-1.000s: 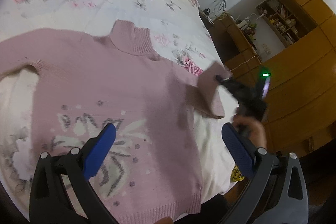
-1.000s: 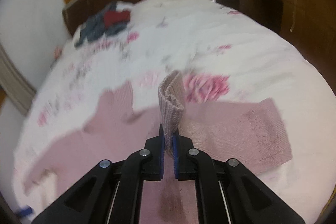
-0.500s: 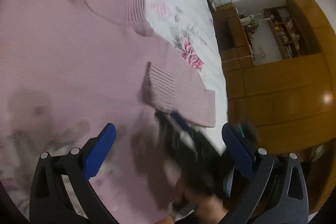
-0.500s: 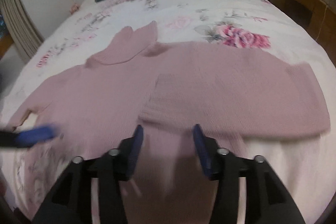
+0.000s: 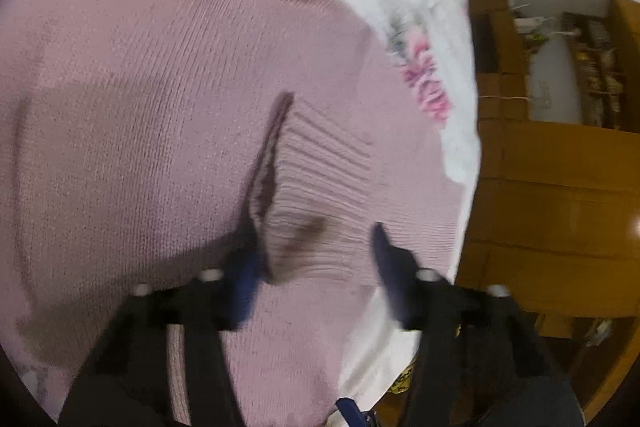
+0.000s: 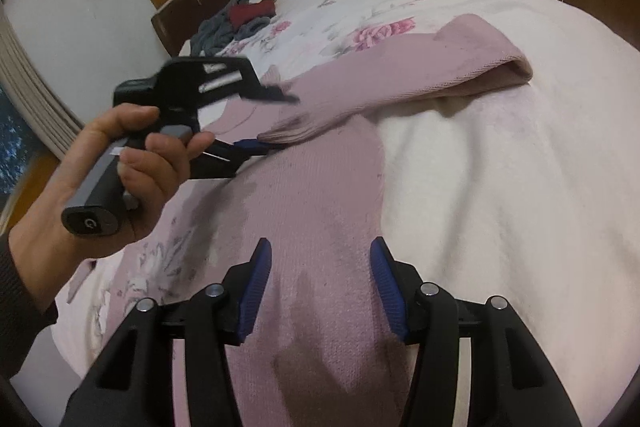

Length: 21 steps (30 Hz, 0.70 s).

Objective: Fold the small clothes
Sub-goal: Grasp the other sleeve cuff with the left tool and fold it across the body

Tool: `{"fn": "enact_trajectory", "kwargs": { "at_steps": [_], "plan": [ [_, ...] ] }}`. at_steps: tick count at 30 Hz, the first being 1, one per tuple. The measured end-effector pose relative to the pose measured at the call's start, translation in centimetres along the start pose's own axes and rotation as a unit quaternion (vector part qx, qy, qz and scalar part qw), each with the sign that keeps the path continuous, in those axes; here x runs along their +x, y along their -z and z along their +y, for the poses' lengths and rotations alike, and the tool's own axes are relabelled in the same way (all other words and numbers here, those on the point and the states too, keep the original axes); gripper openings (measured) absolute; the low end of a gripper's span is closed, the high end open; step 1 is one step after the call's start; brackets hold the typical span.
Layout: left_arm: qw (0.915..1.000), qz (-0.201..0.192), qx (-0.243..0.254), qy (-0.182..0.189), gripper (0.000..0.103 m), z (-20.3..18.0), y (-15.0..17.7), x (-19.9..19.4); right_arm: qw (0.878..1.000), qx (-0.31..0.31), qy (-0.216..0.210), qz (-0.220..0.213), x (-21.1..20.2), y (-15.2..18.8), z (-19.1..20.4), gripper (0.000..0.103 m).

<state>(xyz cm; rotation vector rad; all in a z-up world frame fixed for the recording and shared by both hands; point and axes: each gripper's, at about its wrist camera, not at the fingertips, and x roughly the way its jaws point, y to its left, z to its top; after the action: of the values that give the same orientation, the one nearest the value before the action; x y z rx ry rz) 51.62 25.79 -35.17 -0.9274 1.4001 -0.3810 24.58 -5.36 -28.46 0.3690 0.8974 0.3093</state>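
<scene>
Left gripper (image 5: 316, 251) hovers open astride the ribbed cuff (image 5: 320, 179) of the pink sweater (image 5: 140, 87), one blue pad at the cuff's edge, nothing clamped. Right gripper (image 6: 320, 283), jaws wide and empty, hangs over the sweater's body on the floral bedspread (image 6: 500, 167). Farther off lies a clothes pile (image 6: 236, 21).

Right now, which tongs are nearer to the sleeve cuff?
Left. The left tongs are open around the cuff, one finger each side. The right tongs hang open over the sweater body, well short of the cuff.
</scene>
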Motion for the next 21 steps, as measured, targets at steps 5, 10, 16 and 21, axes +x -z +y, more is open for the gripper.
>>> {"fn": "enact_trajectory", "kwargs": {
  "at_steps": [5,10,16,21],
  "plan": [
    [0.9994,-0.004,0.019,-0.029,0.006,-1.3,-0.9,-0.3,1.000,0.012,0.004,-0.001,0.1,0.3,-1.2,0.053],
    [0.9963,-0.036,0.073,-0.025,0.005,-4.7,-1.1,-4.7,1.000,0.007,0.000,-0.008,0.0,0.5,-1.1,0.052],
    [0.9891,-0.101,0.106,-0.016,0.005,-6.6,-1.8,-15.1,1.000,-0.005,0.003,-0.010,0.2,0.9,-0.4,0.052],
    [0.9831,-0.137,0.117,-0.034,0.005,-5.4,-1.8,-22.7,1.000,-0.005,0.005,-0.014,0.1,0.9,-0.4,0.052]
  ]
}}
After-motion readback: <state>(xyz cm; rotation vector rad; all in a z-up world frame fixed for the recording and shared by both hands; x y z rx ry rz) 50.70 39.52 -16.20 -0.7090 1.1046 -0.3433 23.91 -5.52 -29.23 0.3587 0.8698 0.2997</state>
